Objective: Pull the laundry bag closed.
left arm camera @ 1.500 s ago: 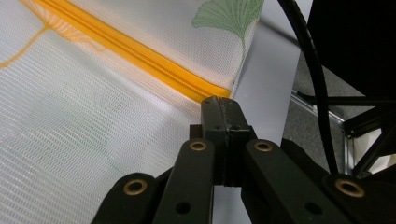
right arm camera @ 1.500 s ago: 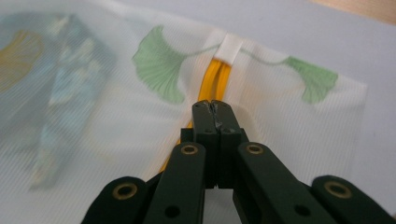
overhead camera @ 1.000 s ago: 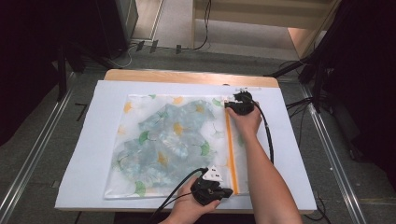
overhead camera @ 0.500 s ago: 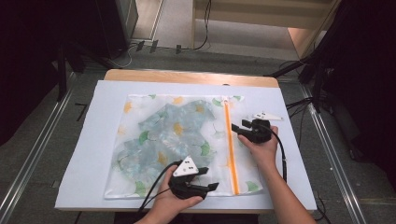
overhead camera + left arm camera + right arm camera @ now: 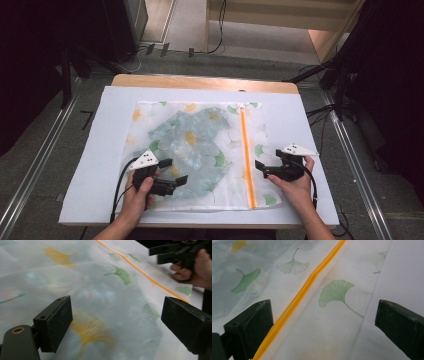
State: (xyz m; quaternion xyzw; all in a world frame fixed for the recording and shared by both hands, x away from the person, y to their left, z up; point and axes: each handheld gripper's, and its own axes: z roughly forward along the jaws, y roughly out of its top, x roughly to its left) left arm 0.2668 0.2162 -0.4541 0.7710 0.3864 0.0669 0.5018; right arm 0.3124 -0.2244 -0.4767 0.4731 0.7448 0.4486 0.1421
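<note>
Mesh laundry bag (image 5: 200, 150), translucent white with a ginkgo-leaf print and one straight orange zipper (image 5: 246, 155), lies flat on the white sheet (image 5: 100, 150), toward its near edge. Left gripper (image 5: 172, 172) and right gripper (image 5: 260, 167), jaws just opened wide, hold nothing and hover over the bag's near corners.

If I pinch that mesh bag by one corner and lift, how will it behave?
The mesh bag lies flat and thin, with folded cloth showing through it, so it would probably droop and the contents slide to the low end. The orange zipper kinks slightly in the right gripper view, so even that edge likely bends. It looks light; one gripper should carry it.
</note>
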